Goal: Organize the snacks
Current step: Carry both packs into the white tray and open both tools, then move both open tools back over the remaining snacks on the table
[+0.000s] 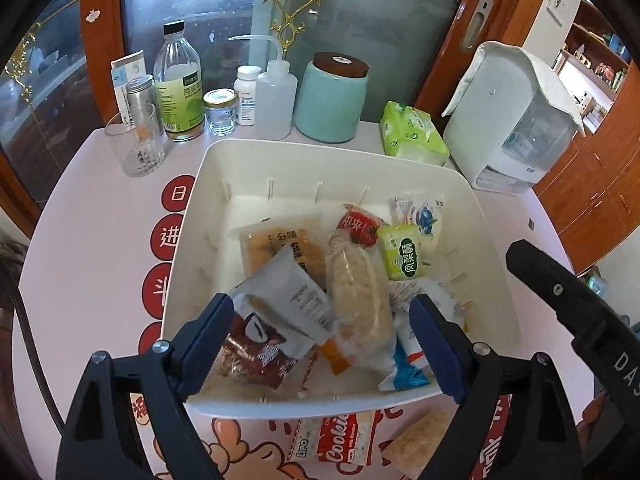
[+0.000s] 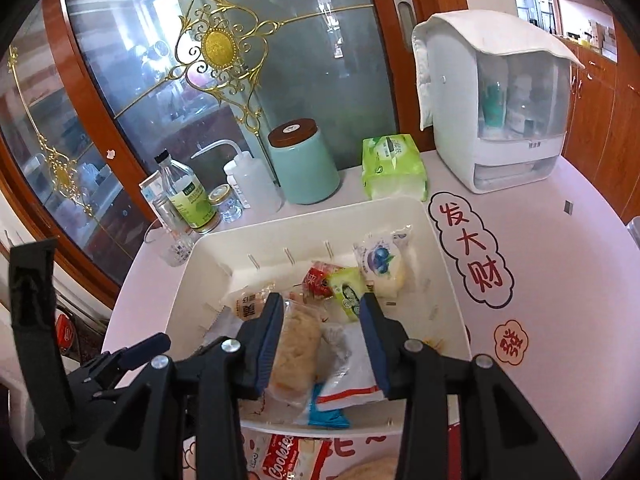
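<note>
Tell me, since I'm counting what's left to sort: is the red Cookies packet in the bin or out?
Out. The Cookies packet lies on the table in front of the bin's near wall.

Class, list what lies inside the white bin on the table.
The bin holds a heap of wrapped snacks: a long pale roll, a green packet, a red packet and a blueberry packet. Anything beneath the heap is covered.
</note>
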A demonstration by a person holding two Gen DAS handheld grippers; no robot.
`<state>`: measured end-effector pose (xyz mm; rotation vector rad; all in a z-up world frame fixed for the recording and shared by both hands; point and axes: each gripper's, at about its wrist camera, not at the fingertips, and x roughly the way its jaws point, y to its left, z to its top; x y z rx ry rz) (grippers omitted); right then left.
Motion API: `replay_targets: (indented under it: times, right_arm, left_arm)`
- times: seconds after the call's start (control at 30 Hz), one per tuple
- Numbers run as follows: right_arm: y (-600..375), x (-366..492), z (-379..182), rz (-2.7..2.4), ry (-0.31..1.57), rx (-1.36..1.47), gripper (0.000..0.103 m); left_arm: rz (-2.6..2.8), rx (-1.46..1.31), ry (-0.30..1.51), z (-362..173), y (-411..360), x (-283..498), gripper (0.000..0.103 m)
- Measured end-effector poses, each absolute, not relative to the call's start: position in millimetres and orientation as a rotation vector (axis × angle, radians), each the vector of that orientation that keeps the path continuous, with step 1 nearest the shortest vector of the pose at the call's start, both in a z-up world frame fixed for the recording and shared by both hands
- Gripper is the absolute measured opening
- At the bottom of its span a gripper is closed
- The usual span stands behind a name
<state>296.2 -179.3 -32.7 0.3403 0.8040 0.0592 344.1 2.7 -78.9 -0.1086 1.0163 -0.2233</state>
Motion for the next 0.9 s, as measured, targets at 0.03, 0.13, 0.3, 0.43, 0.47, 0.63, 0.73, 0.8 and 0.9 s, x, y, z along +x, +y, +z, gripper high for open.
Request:
replay_targets:
  times: [0.03,0.13,0.3,0.43,0.47,0.63,0.73,0.8,0.9]
  right_arm:
    - [-179,294,-32,0.06,0.804,0.338,0.041]
    - [-179,290,-32,0.061,0.813,0.347,0.041]
    - [-181,281,-30,0.053,0.821,0.356,0.041]
    - [-182,269,-26,0.05,0.82,0.357,0.041]
    - [-182,267,-25,0.049,0.82,0.359,0.041]
    - [-183,247,-18,0.049,0.814,0.364,0.041]
    - [-183,232,-13,0.05,0.81,0.367,0.041]
    - [-185,220,-12,0.051,0.81,0.371,0.041]
    - [-187,203,-12,0.049,0.815,0.371,0.041]
  left_arm:
    - [-0.223,-0.105,1.015,-78,3,342,0.089]
    - [-0.224,-0.087,1.014,-76,2,336,0.089]
    - [-0.227,-0.059,1.003,-66,0,320,0.089]
    - [-0.236,-0.053,0.989,-54,1,305,0.089]
    - [-0.239,-0.055,0.986,-51,2,302,0.089]
    - [-0.254,-0.052,0.966,-36,3,281,0.089]
    - [-0.267,-0.035,0.955,-30,1,266,0.089]
    - [-0.274,-0.021,0.951,-27,-1,256,0.089]
    - [-0.291,-0.01,0.954,-26,-2,242,0.089]
